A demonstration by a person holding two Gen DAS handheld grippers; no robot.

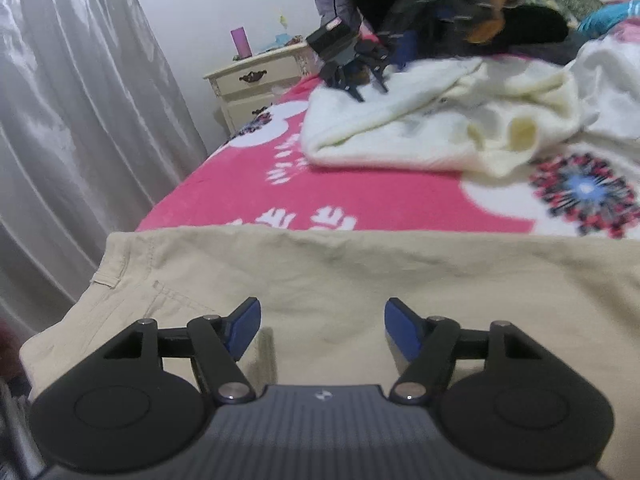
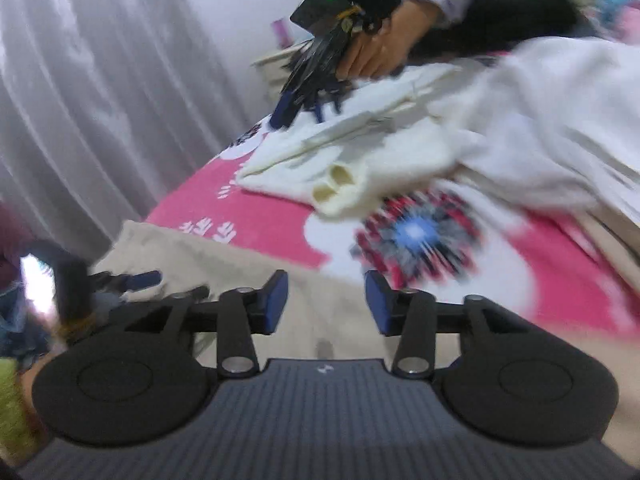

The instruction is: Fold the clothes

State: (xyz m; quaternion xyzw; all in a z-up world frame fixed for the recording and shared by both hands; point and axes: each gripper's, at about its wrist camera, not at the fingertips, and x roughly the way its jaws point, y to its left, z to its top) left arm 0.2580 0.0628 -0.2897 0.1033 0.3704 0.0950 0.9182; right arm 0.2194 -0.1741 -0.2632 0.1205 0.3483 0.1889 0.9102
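I had both tools over the beige trousers (image 1: 360,280), which lay flat on the pink bedspread (image 1: 248,184) straight ahead of my left gripper (image 1: 322,330), long axis running across its view, waistband corner at the left. The left gripper's jaws stood apart with nothing between them, and the right gripper (image 2: 326,300) was likewise apart and empty above the same cloth. I judged the left hand nearer the waistband, while another person's gripper (image 1: 368,92) worked a cream garment (image 1: 440,132) beyond
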